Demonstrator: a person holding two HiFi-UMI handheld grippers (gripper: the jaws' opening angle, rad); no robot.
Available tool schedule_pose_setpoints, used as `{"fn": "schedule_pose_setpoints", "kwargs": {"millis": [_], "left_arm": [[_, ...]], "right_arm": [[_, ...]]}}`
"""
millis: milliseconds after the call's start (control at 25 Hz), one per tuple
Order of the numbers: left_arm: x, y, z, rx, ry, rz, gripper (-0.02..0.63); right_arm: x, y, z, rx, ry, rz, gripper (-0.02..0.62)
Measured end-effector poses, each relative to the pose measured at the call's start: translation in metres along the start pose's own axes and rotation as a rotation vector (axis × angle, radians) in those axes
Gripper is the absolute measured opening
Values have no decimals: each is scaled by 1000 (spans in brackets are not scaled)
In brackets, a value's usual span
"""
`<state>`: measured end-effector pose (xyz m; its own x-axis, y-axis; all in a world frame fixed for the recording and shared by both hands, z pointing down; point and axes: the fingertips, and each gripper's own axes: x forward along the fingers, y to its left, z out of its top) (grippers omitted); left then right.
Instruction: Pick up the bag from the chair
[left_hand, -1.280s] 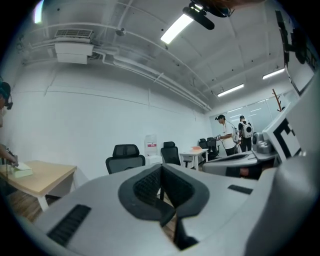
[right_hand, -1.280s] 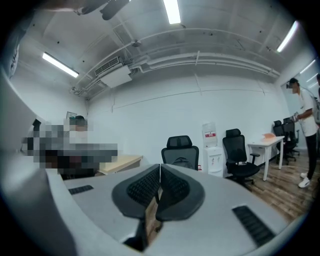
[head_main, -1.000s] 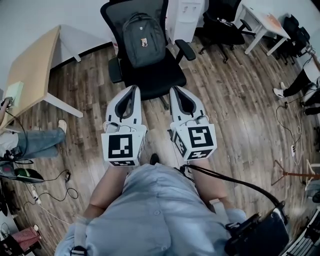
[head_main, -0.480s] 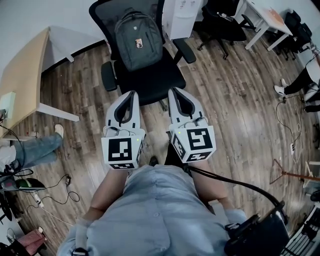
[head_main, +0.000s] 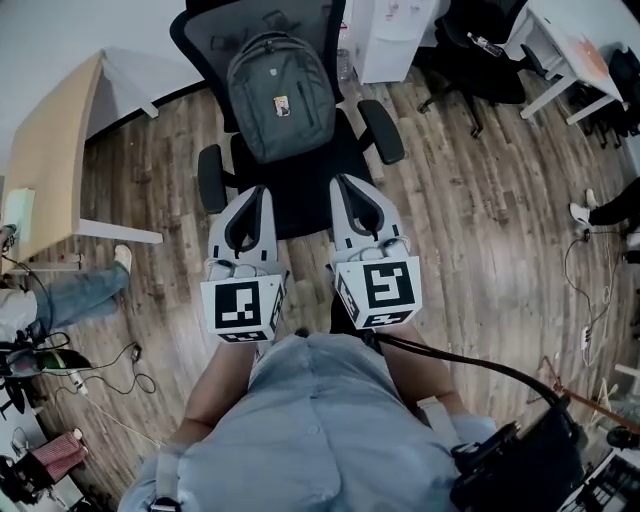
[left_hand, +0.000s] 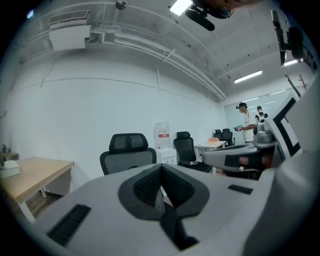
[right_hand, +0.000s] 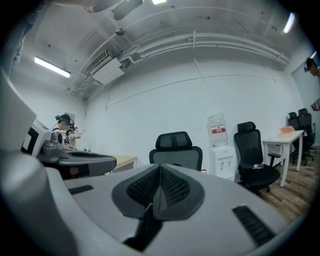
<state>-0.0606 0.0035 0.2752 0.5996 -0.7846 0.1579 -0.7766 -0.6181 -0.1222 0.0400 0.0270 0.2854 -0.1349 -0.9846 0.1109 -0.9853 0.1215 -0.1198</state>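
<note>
A grey backpack (head_main: 280, 92) leans upright against the back of a black office chair (head_main: 300, 185) in the head view. My left gripper (head_main: 254, 191) and right gripper (head_main: 342, 184) are held side by side just short of the seat's front edge, tips pointing at the chair. Both are shut with nothing between the jaws. In the left gripper view the chair's headrest (left_hand: 128, 142) rises above the shut jaws; the right gripper view shows the headrest (right_hand: 174, 141) too. The bag is hidden behind the jaws in both gripper views.
A wooden desk (head_main: 50, 150) stands left of the chair. A water dispenser (head_main: 392, 30) and a second black chair (head_main: 480, 50) are behind on the right. A seated person's leg (head_main: 60, 295) and cables (head_main: 110, 365) lie at the left. A white table (head_main: 575, 50) is far right.
The chair and bag have come nearer and shifted lower in the head view as I stepped forward. Both grippers stay shut and side by side, now closer to the seat.
</note>
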Motion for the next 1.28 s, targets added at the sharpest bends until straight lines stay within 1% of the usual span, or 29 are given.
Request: {"fn": "schedule_pose_setpoints", "kwargs": {"millis": [160, 280, 440, 600, 680, 800, 960, 1120, 1280], "left_arm": [[42, 3, 5, 4, 19, 55, 0], [64, 7, 13, 7, 16, 97, 0], [82, 10, 25, 17, 0, 149, 0], [90, 17, 35, 36, -22, 188, 0], [92, 24, 37, 39, -31, 212, 0], [91, 32, 31, 28, -19, 244, 0], [96, 47, 23, 7, -4, 268, 0], [112, 62, 14, -15, 5, 272, 0], [140, 84, 6, -36, 10, 258, 0]], "right_arm": [[38, -26, 4, 2, 13, 63, 2], [60, -43, 11, 5, 10, 98, 2], [81, -61, 23, -5, -6, 139, 2], [96, -69, 38, -13, -43, 163, 2], [104, -71, 41, -21, -54, 172, 2], [115, -75, 41, -24, -52, 178, 2], [131, -76, 39, -30, -38, 182, 2], [152, -78, 32, -34, -17, 177, 2], [184, -82, 30, -43, -7, 154, 2]]}}
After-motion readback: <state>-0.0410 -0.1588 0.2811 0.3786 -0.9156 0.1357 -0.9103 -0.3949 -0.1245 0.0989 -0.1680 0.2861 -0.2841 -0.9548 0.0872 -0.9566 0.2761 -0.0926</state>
